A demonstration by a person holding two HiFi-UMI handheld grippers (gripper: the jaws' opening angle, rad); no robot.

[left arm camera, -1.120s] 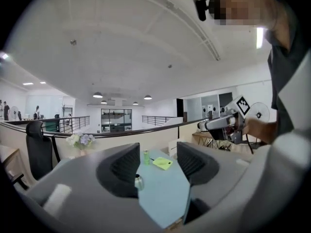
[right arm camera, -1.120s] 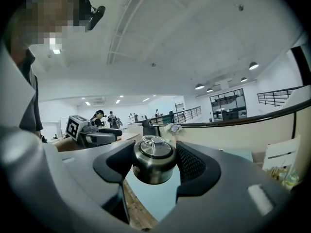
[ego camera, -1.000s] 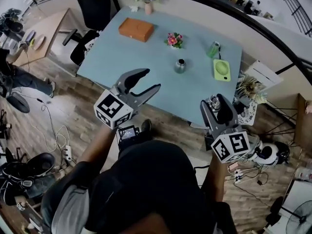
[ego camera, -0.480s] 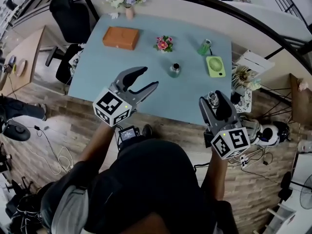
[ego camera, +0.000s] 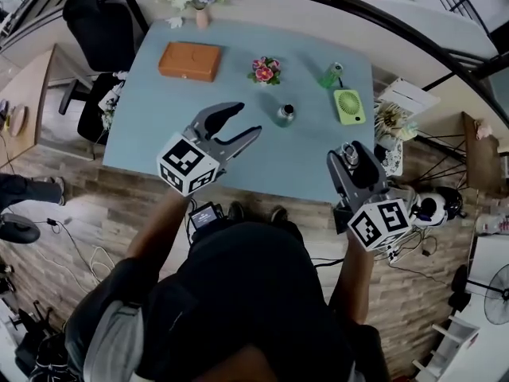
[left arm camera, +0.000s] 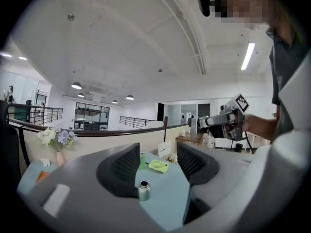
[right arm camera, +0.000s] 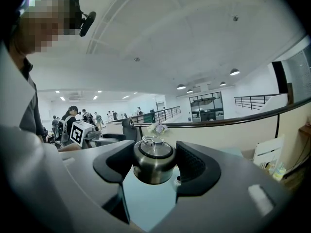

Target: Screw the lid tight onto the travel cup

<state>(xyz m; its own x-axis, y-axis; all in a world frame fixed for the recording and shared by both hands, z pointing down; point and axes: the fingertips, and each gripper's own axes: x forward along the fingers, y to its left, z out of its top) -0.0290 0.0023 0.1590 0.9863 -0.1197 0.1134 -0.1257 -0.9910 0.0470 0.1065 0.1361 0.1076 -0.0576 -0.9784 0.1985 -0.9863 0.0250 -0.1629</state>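
Clamping a rounded steel lid (right arm camera: 154,171) (ring-topped, perhaps), right claw (right arm camera: 155,162) holds firm; left claw (left arm camera: 158,165) gapes empty.

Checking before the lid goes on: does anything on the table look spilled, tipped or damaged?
Nothing stands out. The travel cup stands upright and uncapped on the blue table; its lid sits in the right gripper. No spill shows.

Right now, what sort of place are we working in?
Probably an open-plan office, perhaps an upper level: an office chair, a wooden desk, and a balcony railing.
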